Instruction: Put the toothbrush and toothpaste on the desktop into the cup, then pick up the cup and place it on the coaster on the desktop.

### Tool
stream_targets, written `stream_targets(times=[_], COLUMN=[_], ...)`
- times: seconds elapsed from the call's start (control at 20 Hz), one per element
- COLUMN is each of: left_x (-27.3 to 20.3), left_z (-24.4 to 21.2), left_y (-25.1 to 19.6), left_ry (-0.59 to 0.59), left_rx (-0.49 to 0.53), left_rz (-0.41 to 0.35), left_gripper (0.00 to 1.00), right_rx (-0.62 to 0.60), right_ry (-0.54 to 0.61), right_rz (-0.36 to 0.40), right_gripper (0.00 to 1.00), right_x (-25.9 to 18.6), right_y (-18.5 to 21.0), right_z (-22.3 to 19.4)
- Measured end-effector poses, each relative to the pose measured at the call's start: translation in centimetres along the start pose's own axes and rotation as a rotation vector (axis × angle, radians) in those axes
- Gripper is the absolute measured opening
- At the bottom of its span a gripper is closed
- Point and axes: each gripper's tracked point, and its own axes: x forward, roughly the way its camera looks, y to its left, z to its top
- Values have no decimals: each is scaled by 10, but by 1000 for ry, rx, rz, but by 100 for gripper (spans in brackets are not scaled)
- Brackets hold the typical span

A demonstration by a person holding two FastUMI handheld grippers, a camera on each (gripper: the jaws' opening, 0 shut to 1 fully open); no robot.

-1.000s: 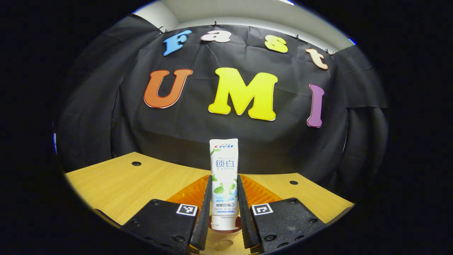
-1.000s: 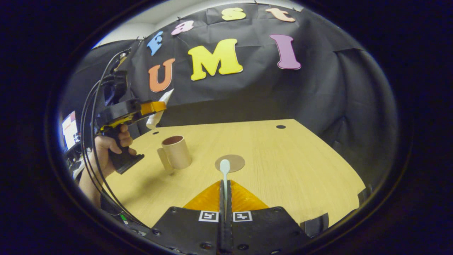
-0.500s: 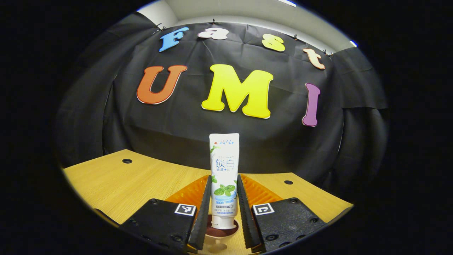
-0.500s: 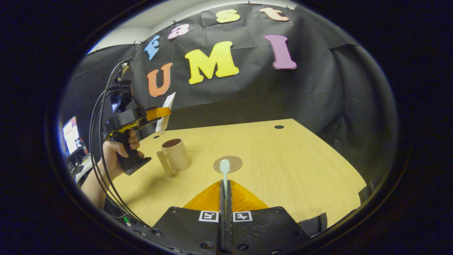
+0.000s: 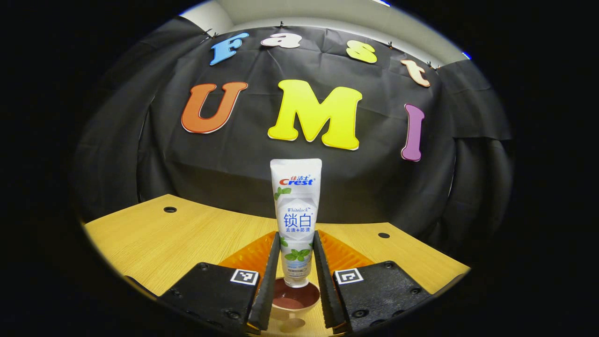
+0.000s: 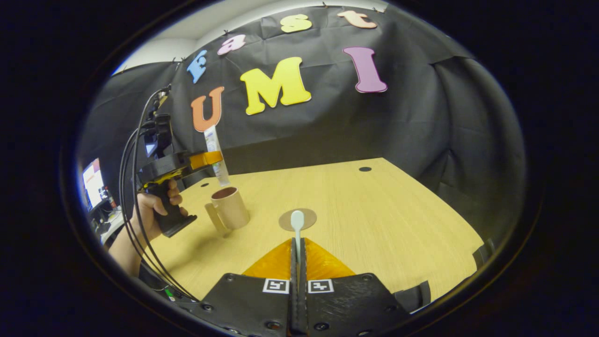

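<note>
Leftmost in the right gripper view, a hand (image 6: 157, 206) grasps the handle of the left gripper (image 6: 213, 157), from which dark cables (image 6: 133, 187) loop upward and down. Its fingers are closed on the toothpaste (image 6: 215, 154), a white tube held nearly upright with its cap end pointing down, just above the mouth of the cup (image 6: 229, 208). The cup, tan with a handle on its left side, stands upright on the wooden desktop (image 6: 374, 220). Further right, the round coaster (image 6: 297, 219) lies flat on the desktop, well apart from the cup. Over the coaster, as seen from this camera, hangs the pale head of the toothbrush (image 6: 297, 231), whose thin handle runs down between the fingers of the right gripper (image 6: 298, 262); these fingers are pressed together on it, with almost no gap between them.

Correspondingly, in the left gripper view the left gripper (image 5: 295, 276) shows its two fingers (image 5: 269, 281) pressing either side of the toothpaste (image 5: 295, 215), low on the tube. The cap end sits directly above the dark interior of the cup (image 5: 295, 302), whose rim appears between the fingers. The desktop (image 5: 154, 238) extends behind, bearing small round holes (image 5: 170, 209) at left and right.
</note>
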Motion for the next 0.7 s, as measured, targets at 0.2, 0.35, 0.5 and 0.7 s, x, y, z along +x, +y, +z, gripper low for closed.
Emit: stream_targets(times=[0.2,0.35,0.5,0.7], left_x=[-3,-5,-4,-11], left_z=[-9,-11,-6,-19], left_y=[3,3,1,10], left_ry=[20,24,4,52], left_rx=[4,0,9,18], left_rz=[3,-1,-4,17], left_gripper=[45,47,54,89], right_rx=[-4,-11,-8,-19], right_ry=[1,-1,-2,0], right_rz=[14,15,7,23], right_gripper=[0,0,0,0], right_x=[0,-1,-1,1], right_y=[7,8,6,13], right_z=[-1,-1,-1,-2])
